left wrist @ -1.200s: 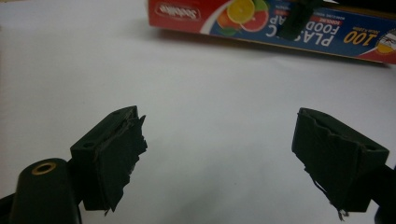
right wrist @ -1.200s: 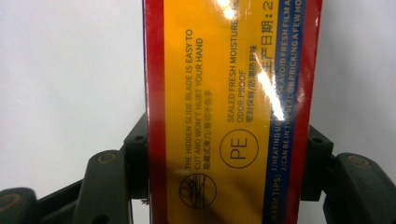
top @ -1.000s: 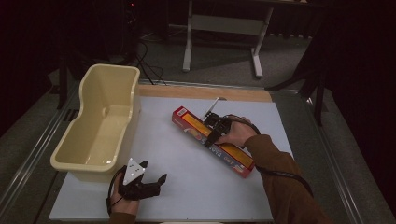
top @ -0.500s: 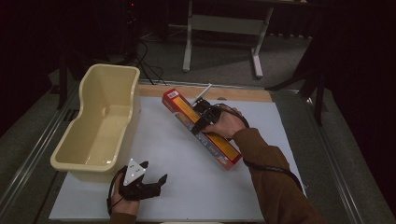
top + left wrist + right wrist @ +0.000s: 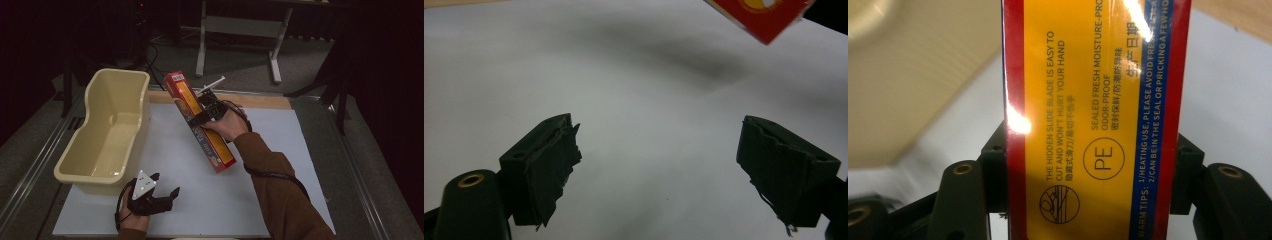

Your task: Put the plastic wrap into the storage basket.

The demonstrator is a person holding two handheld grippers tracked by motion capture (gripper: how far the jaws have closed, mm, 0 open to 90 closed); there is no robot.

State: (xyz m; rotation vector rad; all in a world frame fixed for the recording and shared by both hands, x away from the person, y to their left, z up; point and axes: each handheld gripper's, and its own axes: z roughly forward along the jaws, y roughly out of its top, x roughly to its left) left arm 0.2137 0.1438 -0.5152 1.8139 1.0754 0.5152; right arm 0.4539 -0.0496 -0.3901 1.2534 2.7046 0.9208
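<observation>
A long red and yellow box hangs tilted above the white table mat, its far end raised toward the cream tub. My right gripper is shut on the box near its upper half. In the right gripper view the box fills the space between both jaws, printed side facing the camera. My left gripper rests low near the mat's front edge, open with nothing between its jaws. In the left gripper view a red corner of the box shows at the top right.
The cream tub stands along the mat's left side, with nothing inside that I can see. A wooden strip borders the table's far edge. Metal rails run along both sides. A white stand is on the floor beyond.
My right gripper has lifted the box off the mat and carried it left, toward the tub, tilting its far end up. My left gripper has stayed put.
</observation>
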